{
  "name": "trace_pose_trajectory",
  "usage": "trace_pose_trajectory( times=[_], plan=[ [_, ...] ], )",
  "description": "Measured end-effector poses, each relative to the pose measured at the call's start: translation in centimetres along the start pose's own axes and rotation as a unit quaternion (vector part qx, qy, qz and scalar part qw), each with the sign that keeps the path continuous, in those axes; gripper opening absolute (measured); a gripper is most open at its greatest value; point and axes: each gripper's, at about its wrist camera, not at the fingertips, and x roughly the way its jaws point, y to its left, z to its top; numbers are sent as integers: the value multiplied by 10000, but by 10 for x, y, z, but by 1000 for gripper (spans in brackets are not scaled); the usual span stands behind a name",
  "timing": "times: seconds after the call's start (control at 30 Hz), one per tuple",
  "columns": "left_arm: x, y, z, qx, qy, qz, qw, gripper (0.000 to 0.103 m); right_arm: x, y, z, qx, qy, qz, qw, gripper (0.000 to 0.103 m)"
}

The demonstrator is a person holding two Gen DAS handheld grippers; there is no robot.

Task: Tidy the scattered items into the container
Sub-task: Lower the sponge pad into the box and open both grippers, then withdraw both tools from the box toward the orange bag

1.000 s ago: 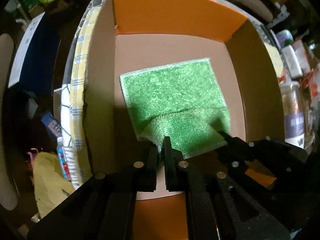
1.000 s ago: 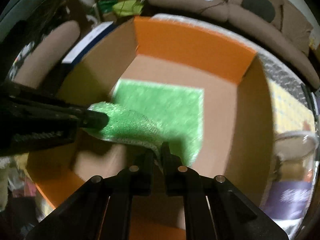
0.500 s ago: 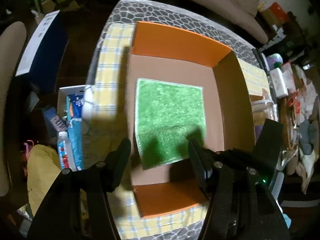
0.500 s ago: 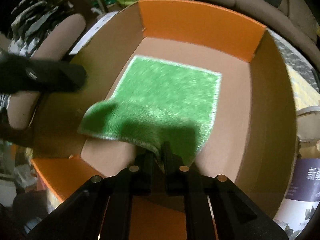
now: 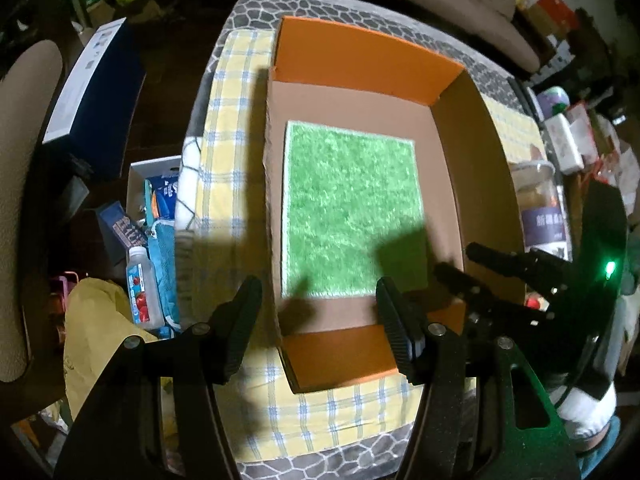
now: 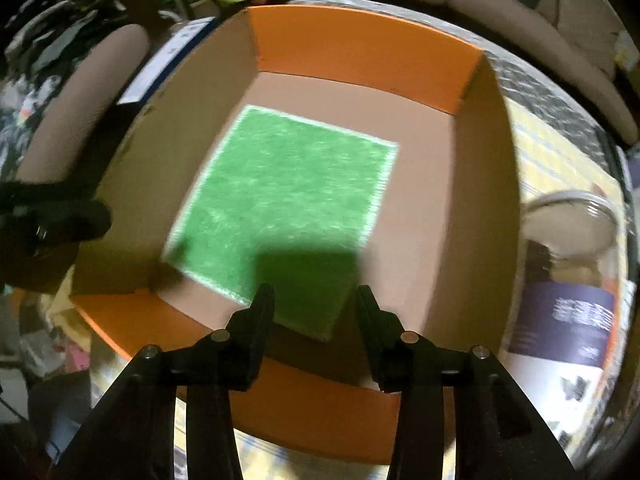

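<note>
A green fluffy cloth [image 5: 350, 208] [image 6: 280, 208] lies flat on the floor of an open cardboard box [image 5: 368, 60] [image 6: 360, 44] with orange flaps. My left gripper [image 5: 318, 286] hangs above the box's near end, open, with nothing between its fingers. In the left wrist view my right gripper [image 5: 460, 260] shows at the lower right of the box. In its own view the right gripper [image 6: 316, 294] hovers over the cloth's near corner, its jaws opening, apart from the cloth and holding nothing.
The box stands on a yellow checked cloth [image 5: 232, 128] over a grey patterned surface. A clear jar [image 5: 540, 208] [image 6: 568, 264] with a purple label stands right of the box. Bottles, boxes and a yellow bag [image 5: 96, 344] crowd the floor at left. A sofa [image 6: 520, 12] runs behind.
Both grippers let go of the green cloth and opened, the left first. The cloth now lies flat in the box. Both grippers rose, the left more.
</note>
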Motion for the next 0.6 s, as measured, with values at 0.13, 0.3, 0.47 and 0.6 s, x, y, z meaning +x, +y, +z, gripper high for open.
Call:
trace_pose_trajectory(
  times=[0.13, 0.3, 0.47, 0.6],
  plan=[
    [0, -7, -7, 113, 14, 96, 9999, 56, -7, -8, -4, 166, -77, 55, 9998, 42],
    [-5, -16, -16, 219, -65, 219, 9995, 62, -16, -1, -8, 58, -186, 76, 9998, 60],
    [-15, -24, -27, 247, -182, 251, 9992, 76, -32, 6, -16, -95, -435, -47, 9990, 75],
    [-21, -33, -35, 249, -233, 290, 9990, 76, -47, 5, -28, -201, -618, -302, 9974, 77]
  ],
)
